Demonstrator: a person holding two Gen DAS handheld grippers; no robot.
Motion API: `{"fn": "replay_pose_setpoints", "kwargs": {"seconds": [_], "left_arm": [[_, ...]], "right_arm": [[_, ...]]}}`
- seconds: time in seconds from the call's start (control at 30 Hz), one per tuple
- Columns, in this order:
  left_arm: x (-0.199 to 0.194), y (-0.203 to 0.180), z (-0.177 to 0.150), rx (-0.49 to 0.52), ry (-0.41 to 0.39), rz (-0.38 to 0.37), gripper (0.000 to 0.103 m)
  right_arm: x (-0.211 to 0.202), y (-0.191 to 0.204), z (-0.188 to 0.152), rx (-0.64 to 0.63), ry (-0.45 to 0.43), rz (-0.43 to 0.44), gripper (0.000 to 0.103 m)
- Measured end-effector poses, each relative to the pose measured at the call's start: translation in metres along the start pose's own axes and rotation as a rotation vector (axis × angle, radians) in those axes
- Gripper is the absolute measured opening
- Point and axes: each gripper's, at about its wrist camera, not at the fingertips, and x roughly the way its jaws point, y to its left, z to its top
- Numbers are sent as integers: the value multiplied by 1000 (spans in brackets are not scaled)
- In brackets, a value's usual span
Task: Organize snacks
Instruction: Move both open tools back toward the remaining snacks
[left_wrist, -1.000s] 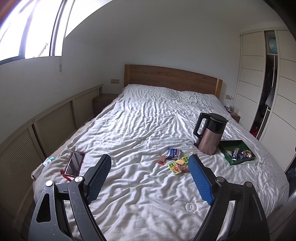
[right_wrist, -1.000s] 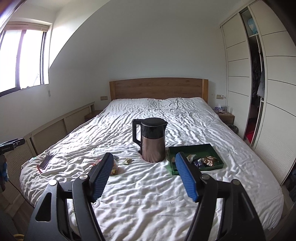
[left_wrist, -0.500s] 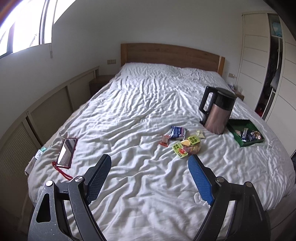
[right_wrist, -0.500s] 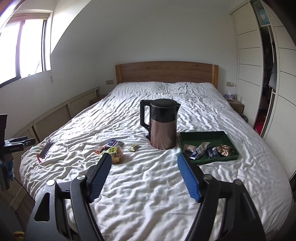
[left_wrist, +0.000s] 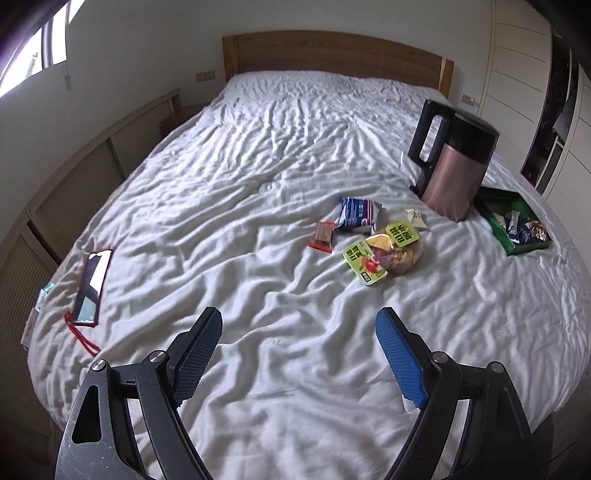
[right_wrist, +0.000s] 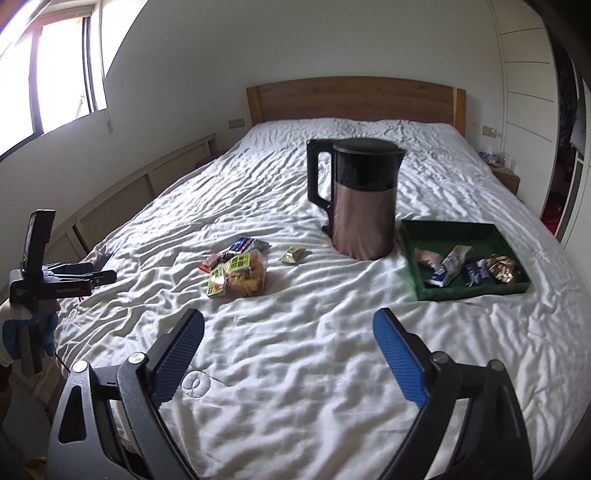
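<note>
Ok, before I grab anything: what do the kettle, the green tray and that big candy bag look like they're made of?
Kettle: likely brushed metal body with a coppery satin sheen; black top and handle look like matte plastic.
Green tray: rigid with thin straight walls and a dull finish, probably plastic, possibly coated card.
Candy bag: clear glossy plastic film, contents show through, with green printed labels.

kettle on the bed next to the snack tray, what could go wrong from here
1. The kettle stands upright on the soft, wrinkled bedding, right between the loose snacks and the green tray; a carry across could knock it over.
2. The tray's near edge sits low in the bedding, so a dropped packet may land outside it.
3. Both the left gripper and the right gripper are open and empty; small wrappers could slip.
</note>
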Motion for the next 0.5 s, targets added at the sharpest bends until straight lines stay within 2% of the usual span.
{"fn": "replay_pose_setpoints", "kwargs": {"seconds": [0.17, 0.23, 0.5], "left_arm": [[34, -1, 9, 0, 50, -8, 81], [47, -1, 12, 1, 65, -16, 81], [103, 2, 33, 5, 126, -44, 82]], "right_arm": [[39, 12, 1, -15, 49, 25, 94], [59, 18, 3, -20, 68, 37, 102], [126, 40, 11, -58, 120, 73, 103]]}}
